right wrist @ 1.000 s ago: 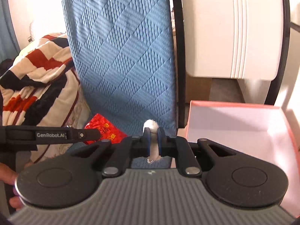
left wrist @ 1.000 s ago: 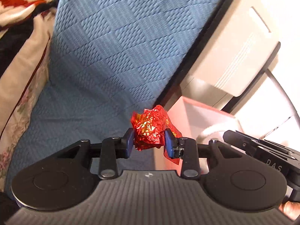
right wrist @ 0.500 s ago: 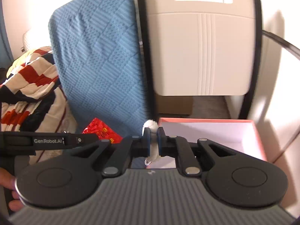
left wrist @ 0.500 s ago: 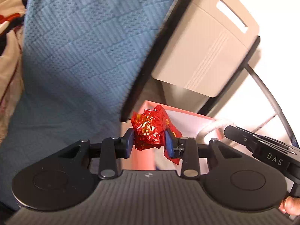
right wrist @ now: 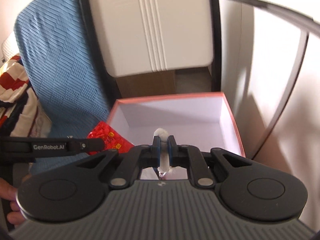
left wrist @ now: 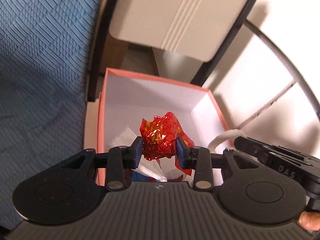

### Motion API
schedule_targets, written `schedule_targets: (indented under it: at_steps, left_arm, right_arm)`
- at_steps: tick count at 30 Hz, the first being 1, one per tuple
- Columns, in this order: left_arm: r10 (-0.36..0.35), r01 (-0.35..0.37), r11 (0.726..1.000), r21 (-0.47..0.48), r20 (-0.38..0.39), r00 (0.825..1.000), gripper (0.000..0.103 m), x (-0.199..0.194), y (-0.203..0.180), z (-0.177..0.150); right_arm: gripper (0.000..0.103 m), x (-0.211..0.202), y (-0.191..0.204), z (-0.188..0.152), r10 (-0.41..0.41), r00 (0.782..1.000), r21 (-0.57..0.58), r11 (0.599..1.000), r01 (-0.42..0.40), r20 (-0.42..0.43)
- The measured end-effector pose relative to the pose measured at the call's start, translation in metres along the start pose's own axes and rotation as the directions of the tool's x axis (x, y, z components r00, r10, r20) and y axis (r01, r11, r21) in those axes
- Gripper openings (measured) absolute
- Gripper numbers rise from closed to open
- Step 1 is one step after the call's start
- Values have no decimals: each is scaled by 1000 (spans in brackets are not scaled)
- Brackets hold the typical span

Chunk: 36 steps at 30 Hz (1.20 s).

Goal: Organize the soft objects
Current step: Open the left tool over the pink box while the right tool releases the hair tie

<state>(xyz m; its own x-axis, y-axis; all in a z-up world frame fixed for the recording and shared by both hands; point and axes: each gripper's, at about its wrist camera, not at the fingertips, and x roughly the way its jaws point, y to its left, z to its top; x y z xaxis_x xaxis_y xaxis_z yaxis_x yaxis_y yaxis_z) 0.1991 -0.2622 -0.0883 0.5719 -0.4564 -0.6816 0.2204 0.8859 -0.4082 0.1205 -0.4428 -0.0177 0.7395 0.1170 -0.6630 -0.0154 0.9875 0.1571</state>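
Observation:
My left gripper (left wrist: 159, 151) is shut on a crumpled red foil bag (left wrist: 160, 138) and holds it above the open pink box (left wrist: 101, 124) with a white inside. My right gripper (right wrist: 163, 147) is shut on a small white fluffy piece (right wrist: 163, 135) with a little metal chain below, held over the same box (right wrist: 233, 118). The red bag also shows in the right wrist view (right wrist: 108, 138), beside the left gripper's arm. White and blue items (left wrist: 148, 172) lie in the box bottom under my left gripper.
A blue quilted cushion (left wrist: 40, 70) stands left of the box. A beige chair back (right wrist: 150, 30) with a black frame rises behind it. A striped red, white and black blanket (right wrist: 12, 84) lies far left. A white wall is at right.
Both grippers moved right and forward, from in front of the blue cushion to over the pink box, each still holding its object.

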Motion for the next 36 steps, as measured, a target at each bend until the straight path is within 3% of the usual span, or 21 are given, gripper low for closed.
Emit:
schedule_targets:
  at_steps: [6, 14, 16, 20, 22, 23, 24, 25, 36]
  left_arm:
    - [55, -49, 994, 102, -59, 997, 41, 29, -21, -21]
    - [39, -31, 997, 77, -100, 994, 41, 46, -17, -32]
    - [41, -34, 997, 74, -102, 994, 43, 46, -14, -31]
    - [30, -22, 996, 81, -99, 995, 62, 39, -13, -29]
    - [41, -34, 997, 76, -87, 995, 63, 33, -13, -26]
    - [35, -29, 997, 78, -78, 996, 63, 29, -13, -25]
    - [28, -22, 997, 80, -70, 997, 63, 24, -14, -23]
    - [24, -19, 997, 80, -62, 998, 63, 18, -16, -22]
    - [-28, 17, 989, 150, 71, 997, 63, -66, -38, -8]
  right_arm:
    - [12, 31, -23, -35, -1, 995, 43, 999, 5, -98]
    - [12, 43, -37, -55, -3, 988, 81, 997, 16, -154]
    - [12, 42, -36, -56, -11, 987, 82, 996, 24, -159]
    - [14, 41, -37, -55, -8, 988, 102, 995, 24, -157]
    - [18, 39, -37, -52, -11, 986, 113, 993, 30, -166]
    - [32, 37, -37, -50, -19, 986, 113, 993, 39, -167]
    - [45, 34, -37, -48, -32, 986, 113, 992, 50, -161]
    - [49, 30, -36, -46, -41, 988, 113, 992, 58, -149]
    - [47, -54, -5, -10, -37, 999, 105, 994, 33, 40]
